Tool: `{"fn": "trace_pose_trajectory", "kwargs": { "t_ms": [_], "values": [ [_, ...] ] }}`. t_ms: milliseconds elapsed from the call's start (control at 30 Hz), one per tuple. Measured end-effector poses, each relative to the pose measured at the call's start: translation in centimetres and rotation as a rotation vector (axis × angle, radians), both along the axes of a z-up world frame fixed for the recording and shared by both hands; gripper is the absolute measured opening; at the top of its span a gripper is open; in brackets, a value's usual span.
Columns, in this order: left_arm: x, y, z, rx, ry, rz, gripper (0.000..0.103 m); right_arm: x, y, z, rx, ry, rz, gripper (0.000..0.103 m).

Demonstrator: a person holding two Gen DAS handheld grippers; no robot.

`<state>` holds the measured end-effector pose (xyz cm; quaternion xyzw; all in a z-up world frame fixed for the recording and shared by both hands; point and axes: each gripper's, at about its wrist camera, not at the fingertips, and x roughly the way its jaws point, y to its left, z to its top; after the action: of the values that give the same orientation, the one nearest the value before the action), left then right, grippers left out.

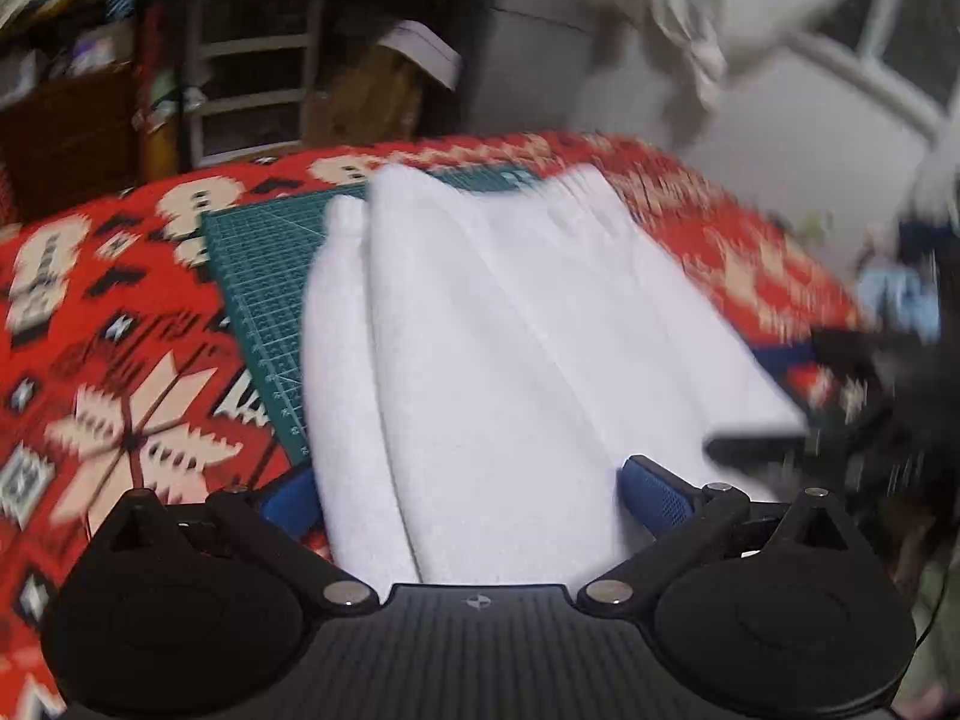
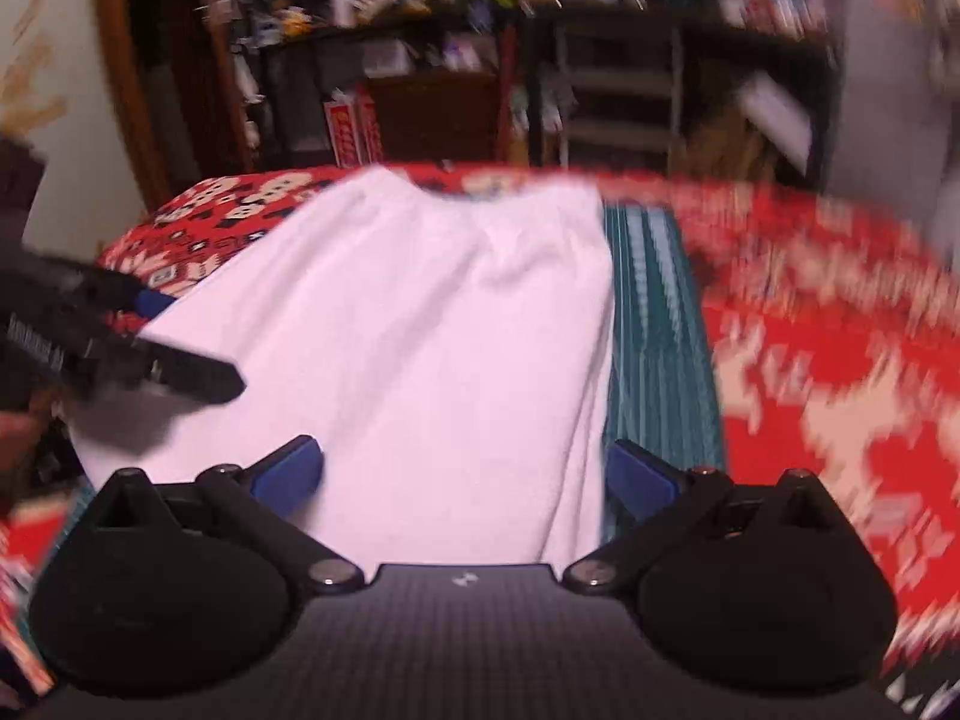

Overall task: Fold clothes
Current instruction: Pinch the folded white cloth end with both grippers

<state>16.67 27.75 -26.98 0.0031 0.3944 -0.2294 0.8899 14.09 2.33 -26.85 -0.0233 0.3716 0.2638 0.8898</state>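
While both jaws gape, white garment (image 1: 510, 348) lies folded.

My left gripper (image 1: 471, 489) and right gripper (image 2: 462, 474) are matte black, with blue ribbed pads (image 1: 657, 489), silver pivot screws and ridged bodies.

Hardly any readable text. White lettering runs along the side of the left gripper (image 2: 198, 375) in the right wrist view, too blurred to make out. Red-and-white boxes (image 2: 354, 132) on the back shelf carry print, unreadable. Green cutting mat (image 1: 264, 276) has grid lines and ruler ticks, no numerals legible. Small round emblem on the left gripper's body, no words.
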Motion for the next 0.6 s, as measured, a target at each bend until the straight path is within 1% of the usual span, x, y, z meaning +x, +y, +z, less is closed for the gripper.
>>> {"fn": "trace_pose_trajectory", "kwargs": {
  "t_ms": [67,200,300,333,400,433,500,600],
  "values": [
    [-0.2,0.2,-0.1,-0.017,-0.005,0.008,0.103,0.1,-0.3,-0.3,0.031,0.005,-0.016,0.103],
    [-0.4,0.5,0.0,-0.043,-0.013,0.042,0.103,-0.1,-0.3,-0.3,0.020,-0.006,-0.009,0.103],
    [-0.4,0.6,0.1,-0.059,-0.022,0.084,0.103,-0.1,-0.5,-0.1,0.032,-0.002,-0.034,0.103],
    [-0.6,0.5,0.1,-0.062,-0.034,0.114,0.103,-0.1,-0.6,0.0,0.031,-0.004,-0.072,0.103],
    [-1.1,0.3,0.3,-0.070,-0.054,0.171,0.096,-0.4,-0.9,0.1,0.044,-0.005,-0.167,0.103],
    [-1.4,0.2,0.5,-0.067,-0.062,0.188,0.095,-0.5,-1.0,0.3,0.049,-0.006,-0.208,0.103],
    [-2.0,0.0,1.5,-0.038,-0.091,0.202,0.090,-0.6,-1.3,0.8,0.033,-0.018,-0.238,0.103],
    [-2.8,-0.3,4.0,0.019,-0.162,0.173,0.086,-0.7,-2.0,2.6,0.028,-0.068,-0.214,0.103]
  ]
}}
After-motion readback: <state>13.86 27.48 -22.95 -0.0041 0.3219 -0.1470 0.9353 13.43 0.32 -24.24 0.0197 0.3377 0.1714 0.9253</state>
